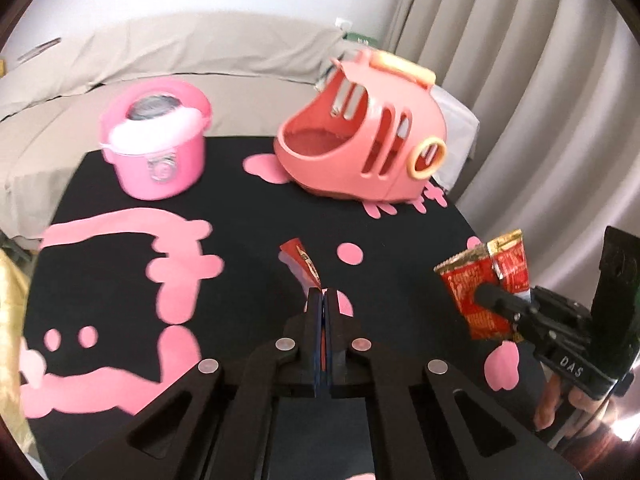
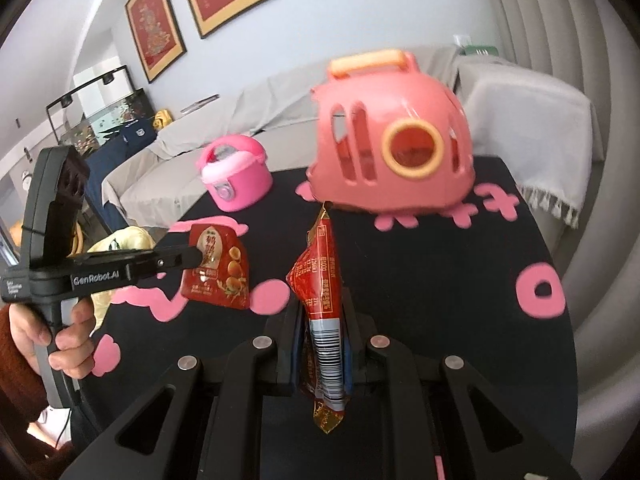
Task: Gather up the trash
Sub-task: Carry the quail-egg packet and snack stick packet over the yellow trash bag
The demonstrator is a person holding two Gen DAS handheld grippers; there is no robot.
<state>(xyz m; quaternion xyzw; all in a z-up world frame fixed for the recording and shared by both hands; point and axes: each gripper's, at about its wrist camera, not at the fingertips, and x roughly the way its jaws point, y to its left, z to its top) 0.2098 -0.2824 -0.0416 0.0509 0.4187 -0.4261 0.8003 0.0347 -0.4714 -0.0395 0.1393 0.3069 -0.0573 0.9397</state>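
Note:
My left gripper [image 1: 323,300] is shut on a red snack packet [image 1: 301,263], which sticks up edge-on from its jaws above the black table [image 1: 248,240]. From the right wrist view the same packet [image 2: 218,268] faces me flat, pinched at the tip of the left gripper [image 2: 196,258]. My right gripper [image 2: 322,312] is shut on a long crumpled red wrapper [image 2: 320,276] with a barcode. That wrapper [image 1: 480,288] also hangs from the right gripper [image 1: 490,296] at the right edge of the left wrist view. A salmon-pink slotted basket [image 1: 360,140] [image 2: 392,152] stands at the far side, open mouth to the left.
A pink toy cooker [image 1: 156,148] [image 2: 236,180] stands at the back left of the table [image 2: 440,280]. Pink paper shapes [image 1: 176,272] lie flat on it. A covered sofa [image 1: 200,48] and curtains [image 1: 520,60] are behind. A hand [image 2: 68,340] holds the left gripper's handle.

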